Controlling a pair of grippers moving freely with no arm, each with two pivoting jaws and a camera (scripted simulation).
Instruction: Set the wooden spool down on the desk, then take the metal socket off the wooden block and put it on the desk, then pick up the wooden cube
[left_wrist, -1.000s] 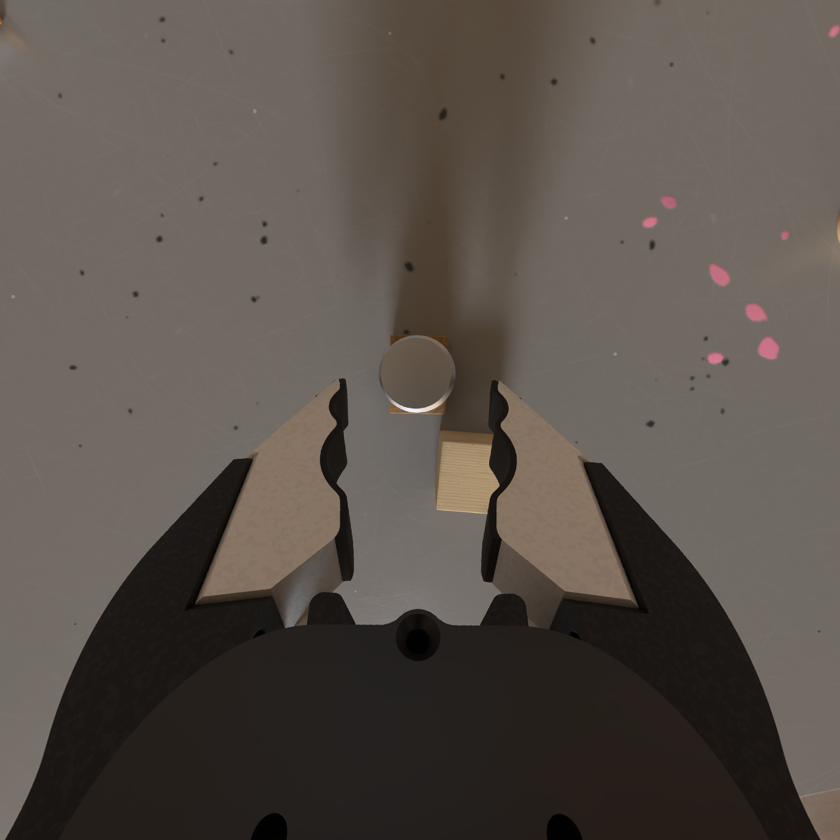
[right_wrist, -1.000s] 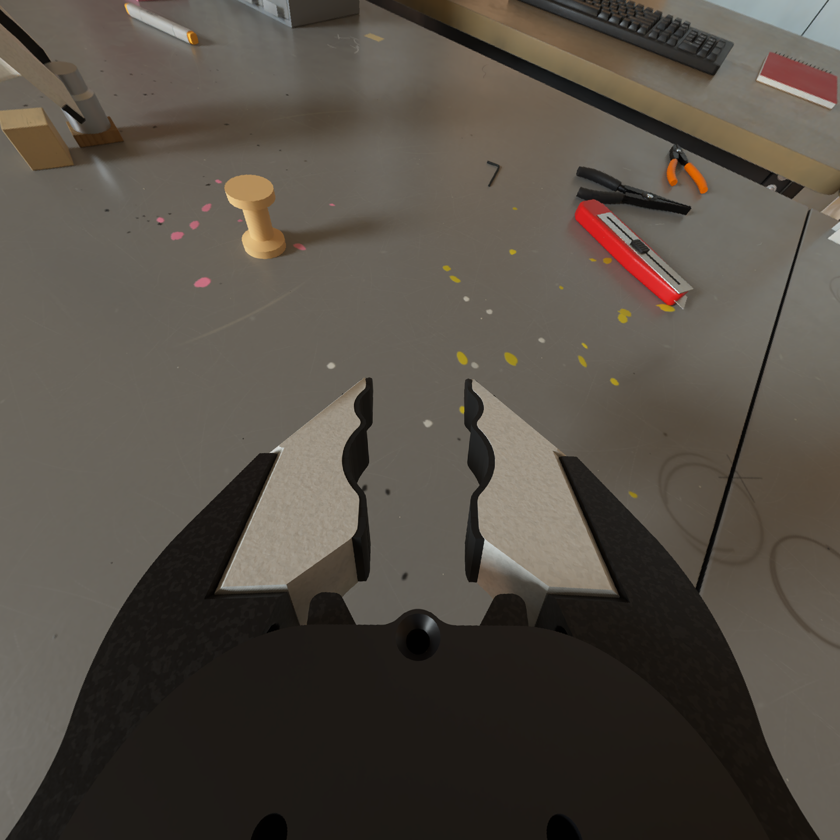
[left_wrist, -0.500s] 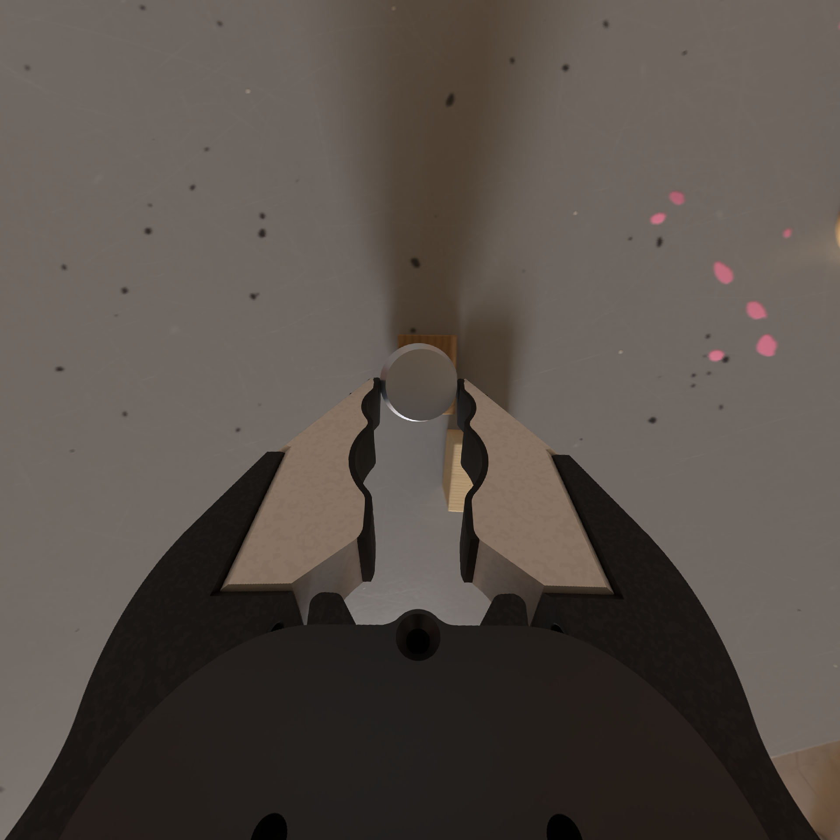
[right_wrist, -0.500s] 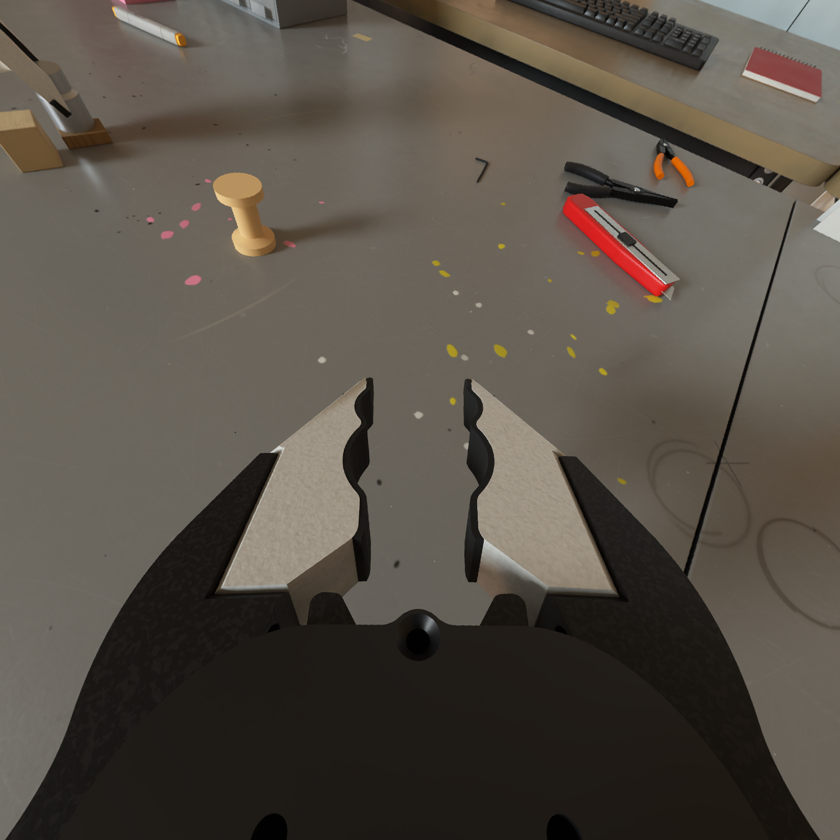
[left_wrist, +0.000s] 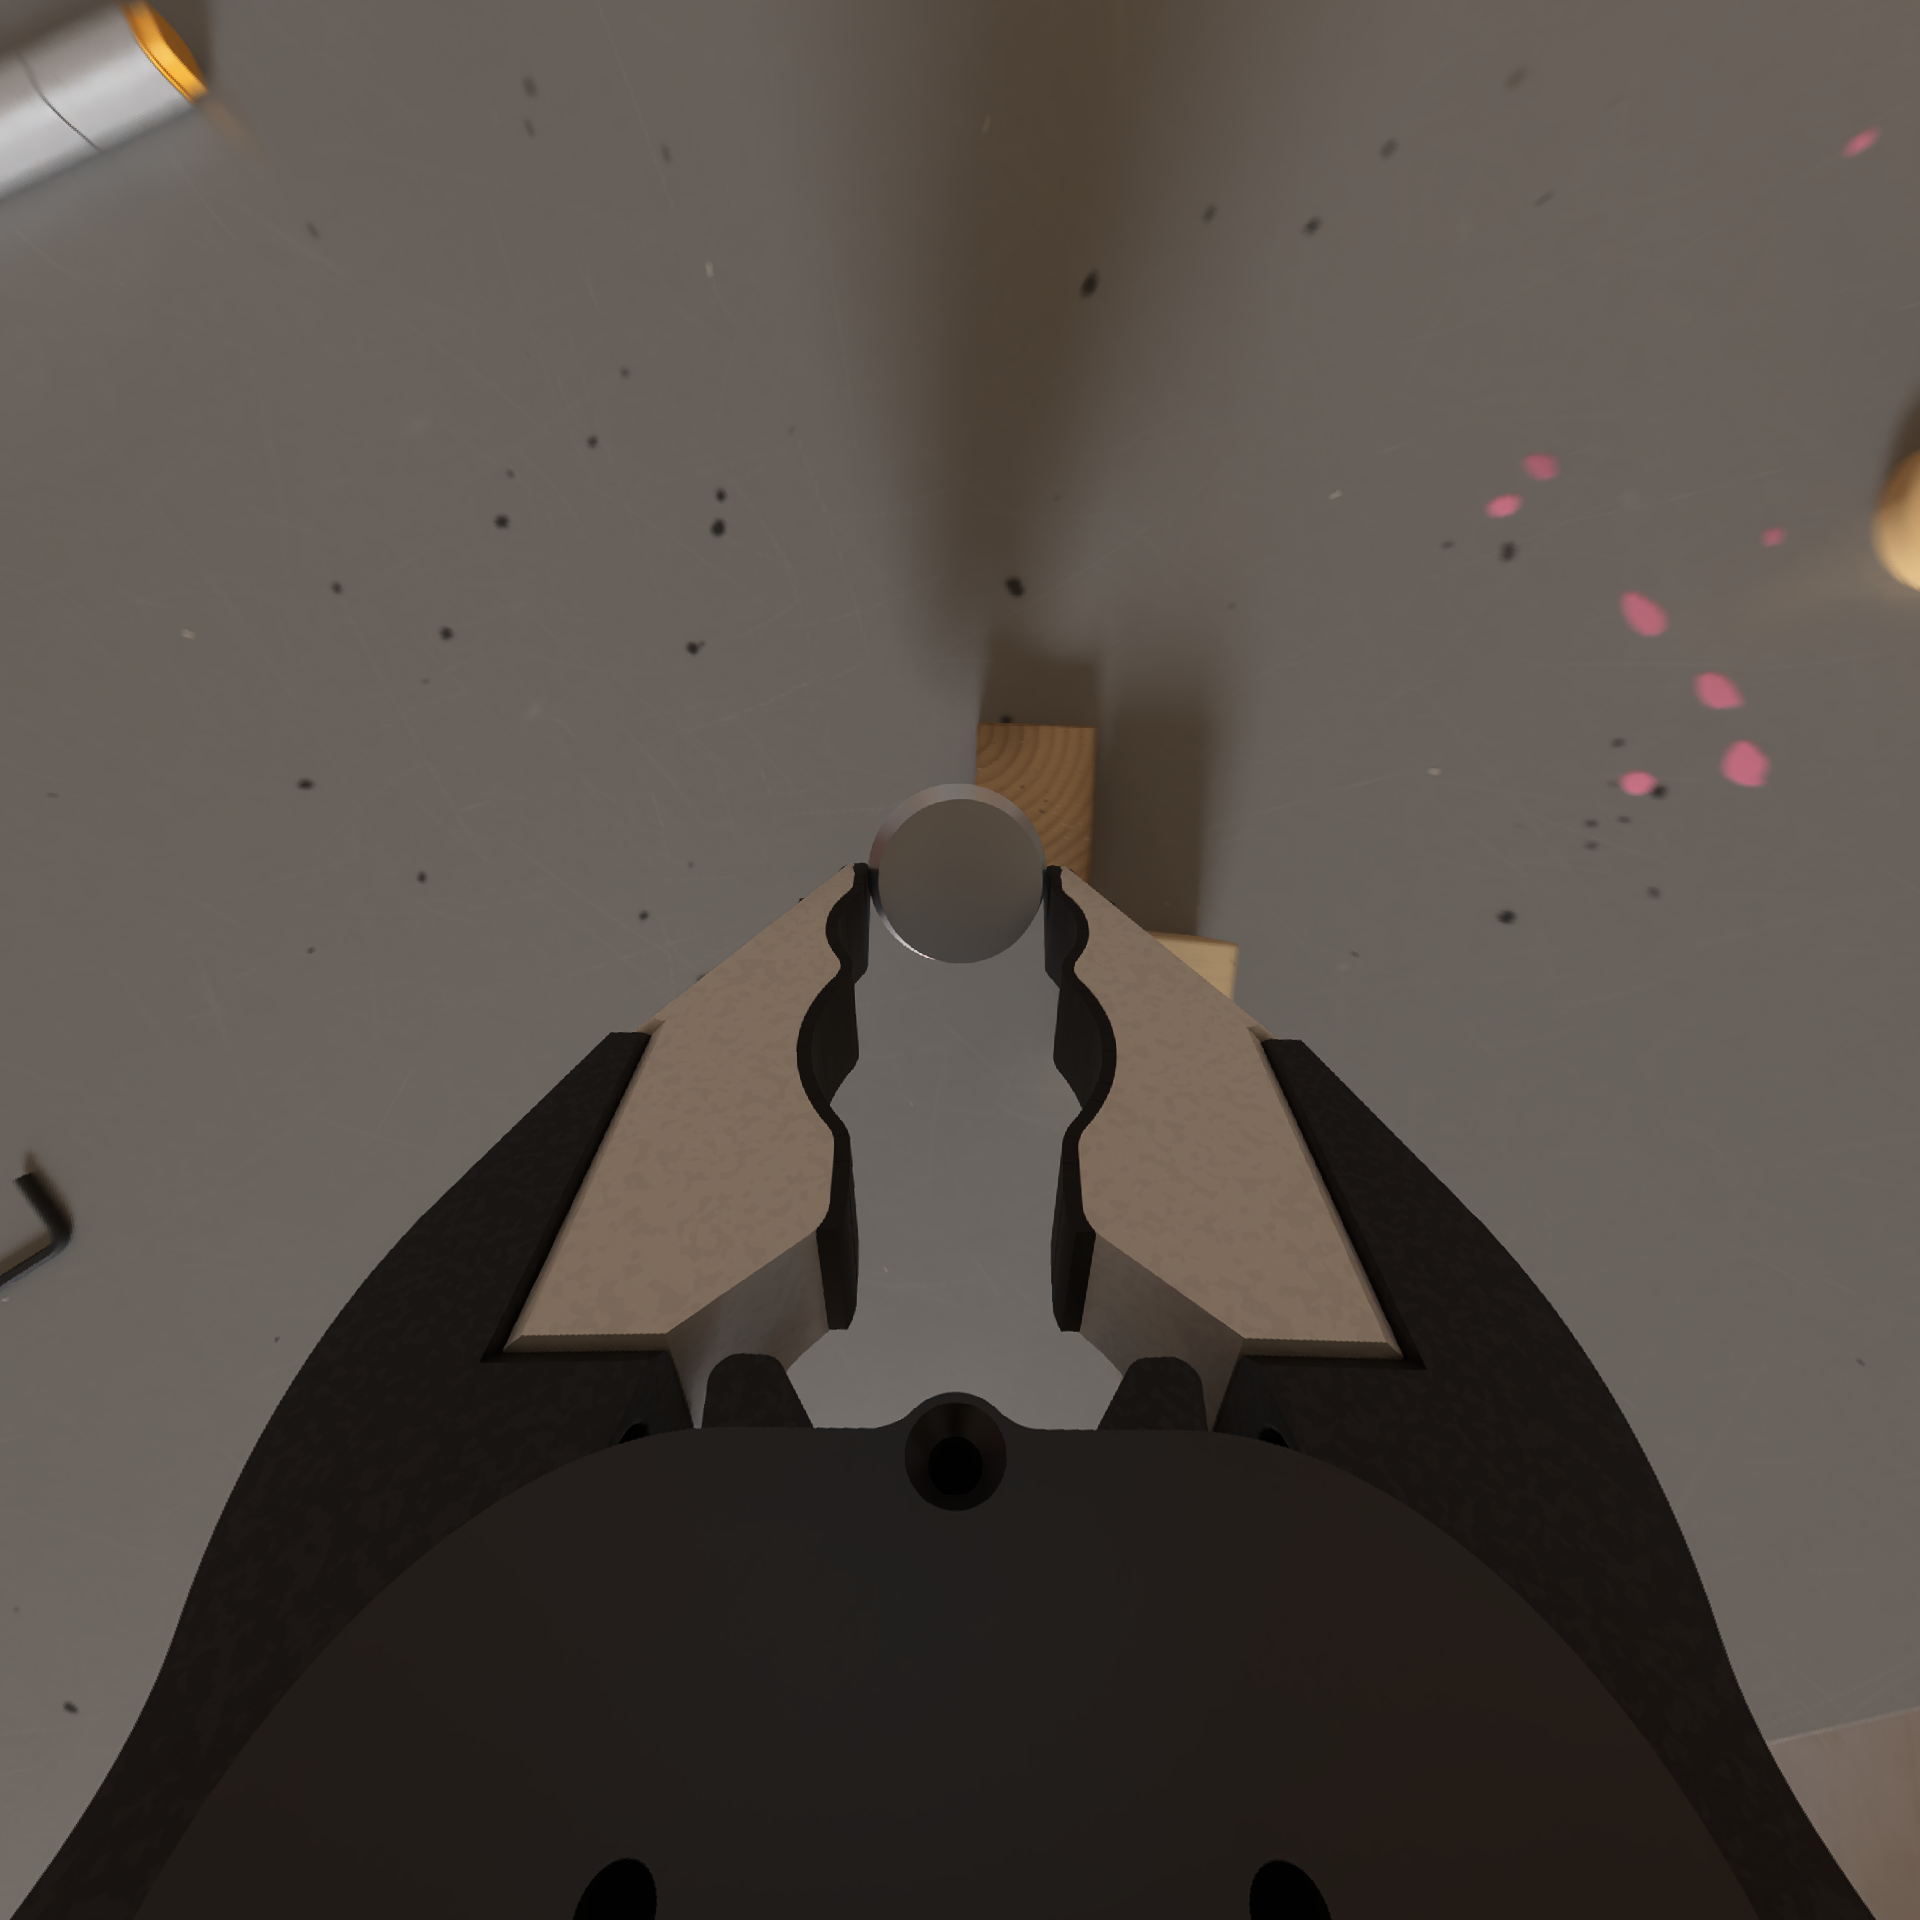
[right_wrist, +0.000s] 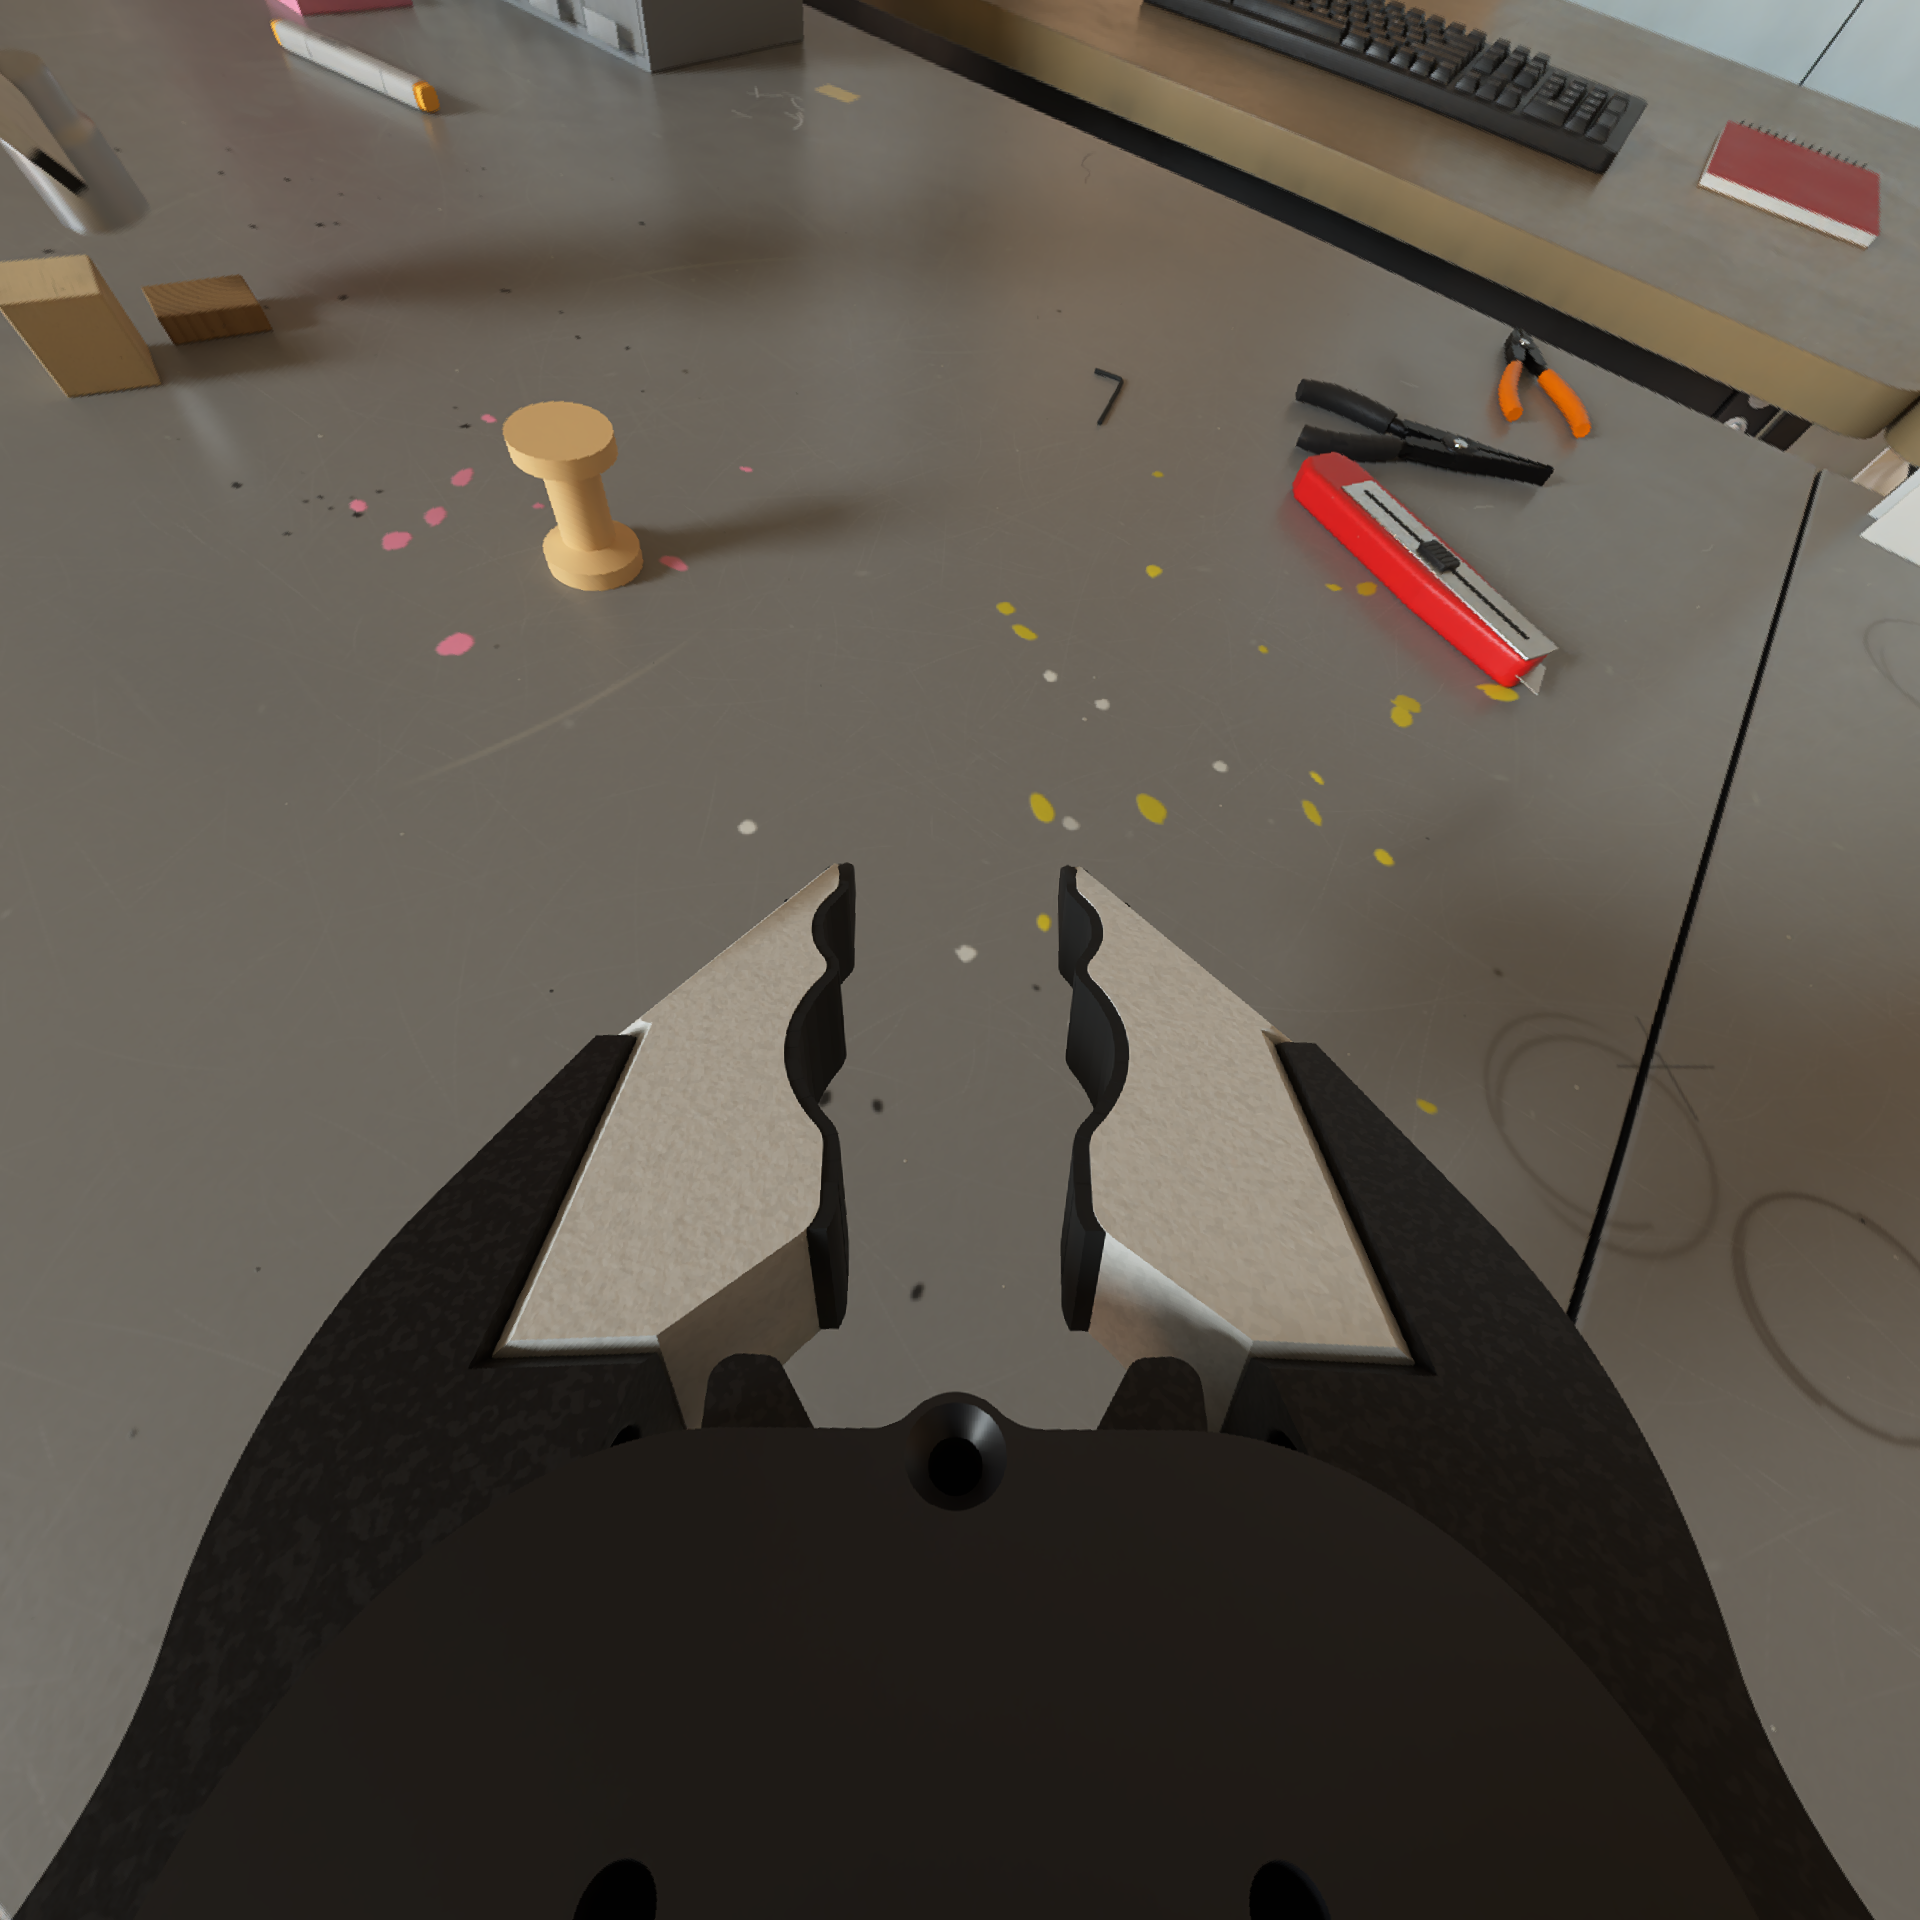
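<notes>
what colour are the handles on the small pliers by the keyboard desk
Orange handles on the small pliers, with dark jaws, lying beside the larger black pliers. Best seen in the right wrist view.

In the right wrist view the spool (right_wrist: 577, 497) stands upright on the surface (right_wrist: 831, 675), with the cube (right_wrist: 73, 322) and block (right_wrist: 208, 309) side by side far to its left. A hex key (right_wrist: 1109, 395) lies right of the spool; farther right lie pliers (right_wrist: 1418, 436) and, nearer, a knife (right_wrist: 1423, 571). A keyboard (right_wrist: 1434, 73) sits behind them.

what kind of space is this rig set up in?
Looks like a workshop or maker desk: a paint-speckled grey desk with a red utility knife and pliers, plus a black keyboard on the next surface.
</notes>
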